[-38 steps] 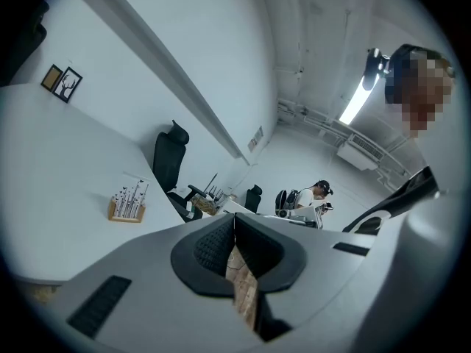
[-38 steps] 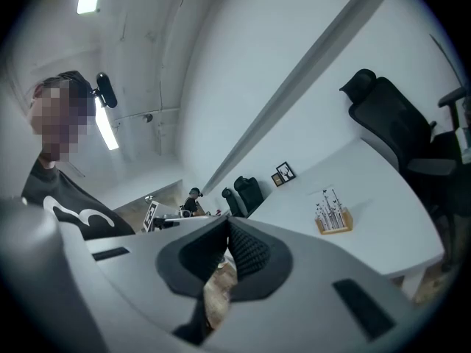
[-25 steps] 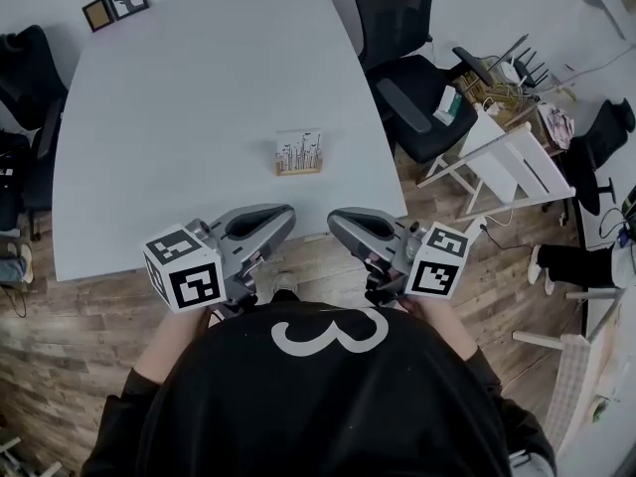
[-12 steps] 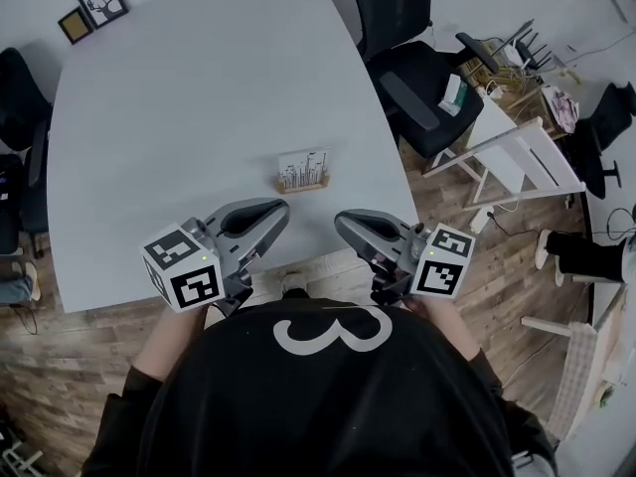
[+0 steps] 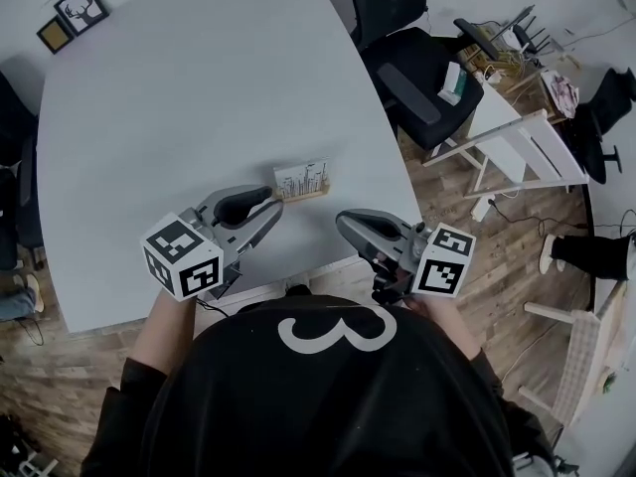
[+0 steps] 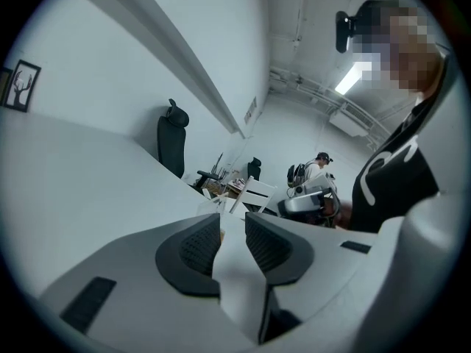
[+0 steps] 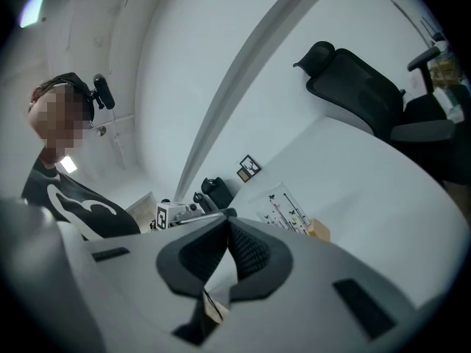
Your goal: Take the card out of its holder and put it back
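Left gripper (image 5: pixel 268 206) has advanced on the card (image 5: pixel 301 177) in its holder (image 5: pixel 304 196), jaws just parted, empty | right gripper (image 5: pixel 346 225) jaws closed, empty | removal, return both pending

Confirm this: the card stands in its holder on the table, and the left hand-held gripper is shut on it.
Not right. The left hand-held gripper is open: its jaws have just been opening, with nothing between them, as the left gripper view shows. The card does stand in its holder on the table.
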A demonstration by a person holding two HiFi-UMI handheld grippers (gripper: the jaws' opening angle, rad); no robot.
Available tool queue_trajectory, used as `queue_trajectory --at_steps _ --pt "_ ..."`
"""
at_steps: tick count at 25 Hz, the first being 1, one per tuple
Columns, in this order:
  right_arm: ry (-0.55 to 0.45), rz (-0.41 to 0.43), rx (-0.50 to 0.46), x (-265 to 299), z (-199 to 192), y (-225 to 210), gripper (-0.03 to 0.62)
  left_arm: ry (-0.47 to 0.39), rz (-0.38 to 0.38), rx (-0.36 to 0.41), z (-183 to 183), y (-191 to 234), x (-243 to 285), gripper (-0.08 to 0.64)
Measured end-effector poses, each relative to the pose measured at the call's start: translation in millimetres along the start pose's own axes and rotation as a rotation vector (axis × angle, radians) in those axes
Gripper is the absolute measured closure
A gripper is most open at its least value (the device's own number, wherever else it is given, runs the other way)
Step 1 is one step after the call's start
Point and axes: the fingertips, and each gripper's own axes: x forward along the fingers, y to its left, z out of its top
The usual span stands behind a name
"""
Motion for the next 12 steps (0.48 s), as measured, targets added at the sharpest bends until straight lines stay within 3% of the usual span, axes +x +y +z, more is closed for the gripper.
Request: queue_trajectory --at_steps 8,12 --pt "0.021 -0.038 0.027 -3 -6 -10 0.582 0.008 -0.053 0.117 -12 33 15 0.46" --pt "0.014 -0.067 0.037 -9 -10 -15 0.581 0.027 -0.083 0.132 -18 41 25 0.46"
